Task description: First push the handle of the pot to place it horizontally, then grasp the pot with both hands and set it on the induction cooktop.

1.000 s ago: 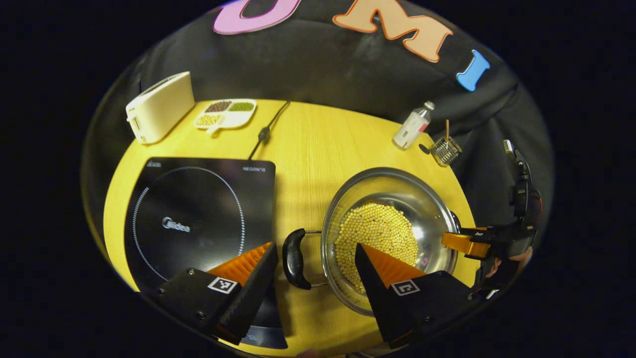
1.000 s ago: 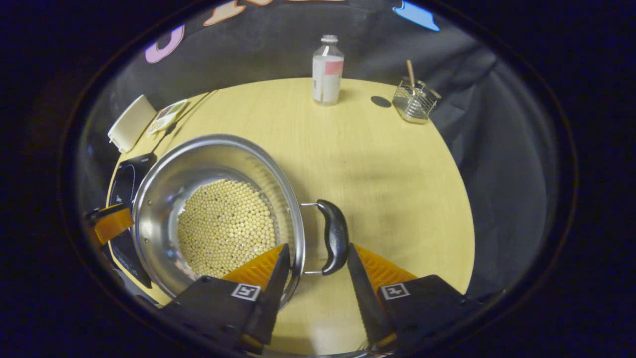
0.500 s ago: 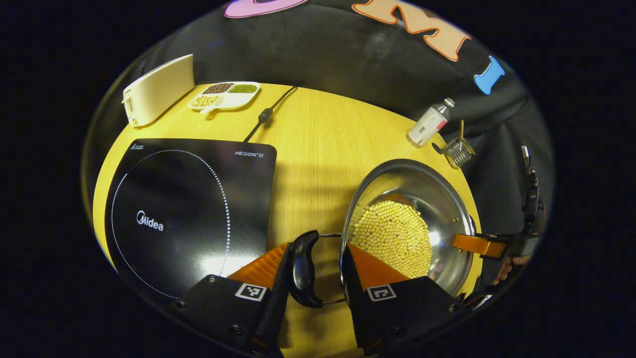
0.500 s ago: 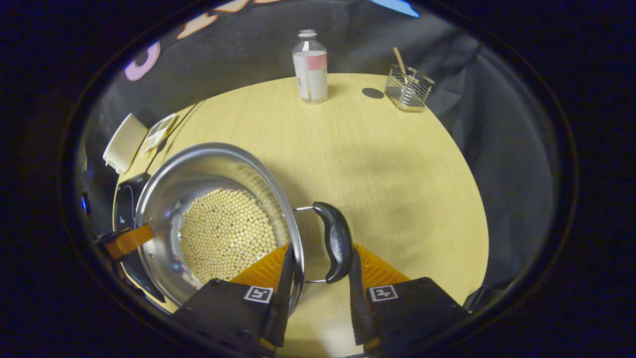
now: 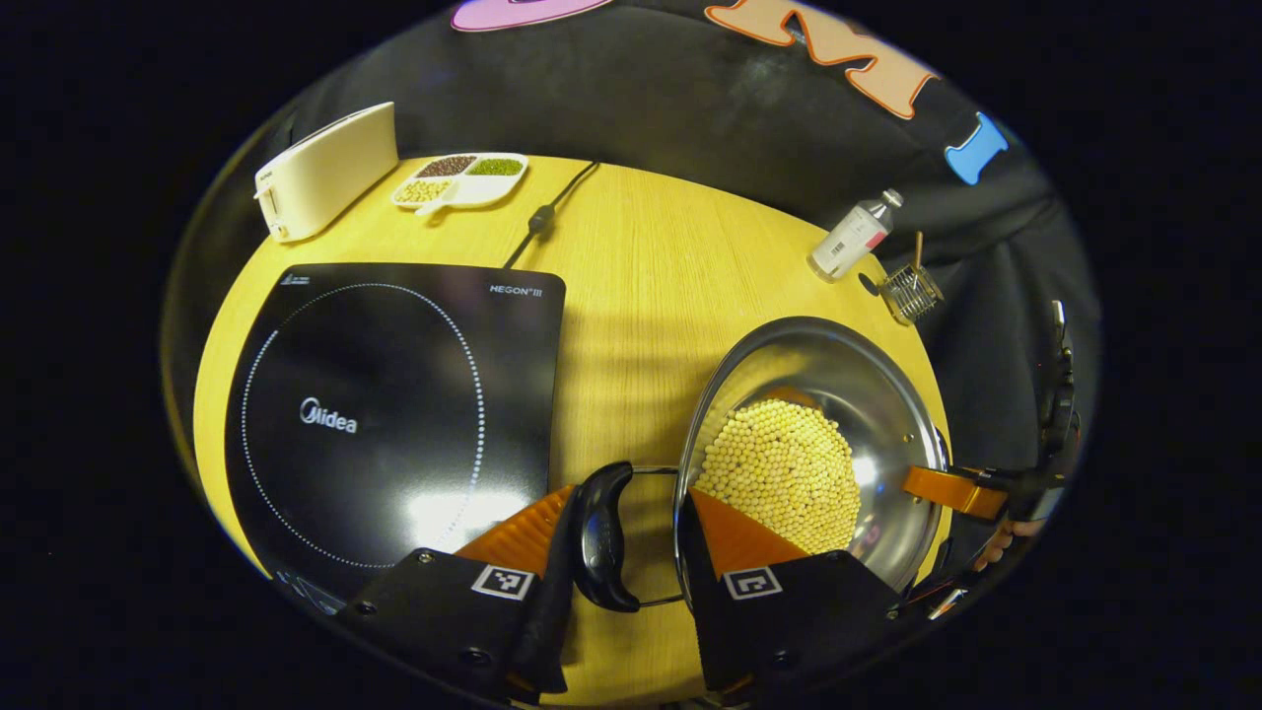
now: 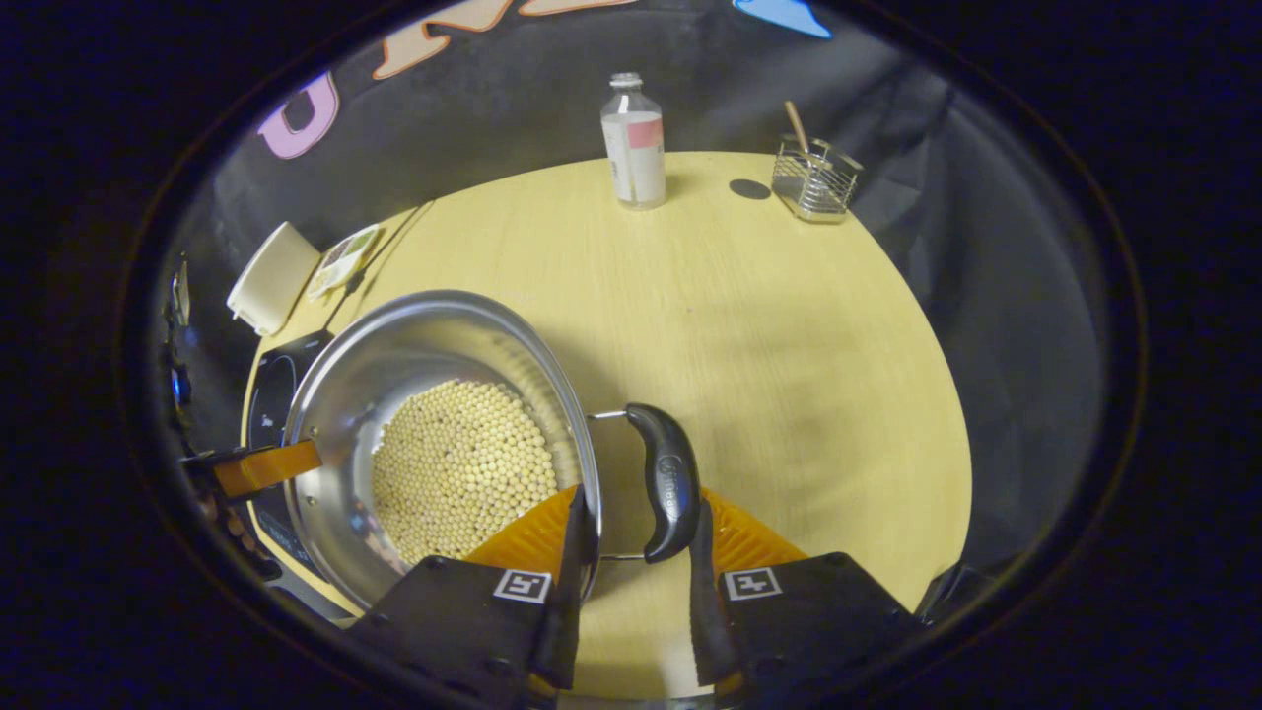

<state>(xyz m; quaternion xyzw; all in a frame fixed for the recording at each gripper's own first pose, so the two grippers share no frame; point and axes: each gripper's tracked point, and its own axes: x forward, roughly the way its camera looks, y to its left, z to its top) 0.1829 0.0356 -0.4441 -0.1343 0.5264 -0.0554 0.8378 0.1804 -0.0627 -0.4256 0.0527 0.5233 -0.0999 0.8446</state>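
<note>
Both grippers, left and right, seemingly clamp the steel pot's black side handles; bare tabletop separates pot from induction cooktop.

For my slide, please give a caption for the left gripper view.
Left gripper straddles the pot's handle beside the induction cooktop.

A round table with a pale yellow wood-grain top stands in front of a black cloth wall that hangs in soft folds behind it and drapes down past its far right edge. Light falls from above, leaving a bright glare on glossy surfaces and soft, broad shadows across the tabletop; everything beyond the table's edge lies in darkness.
</note>
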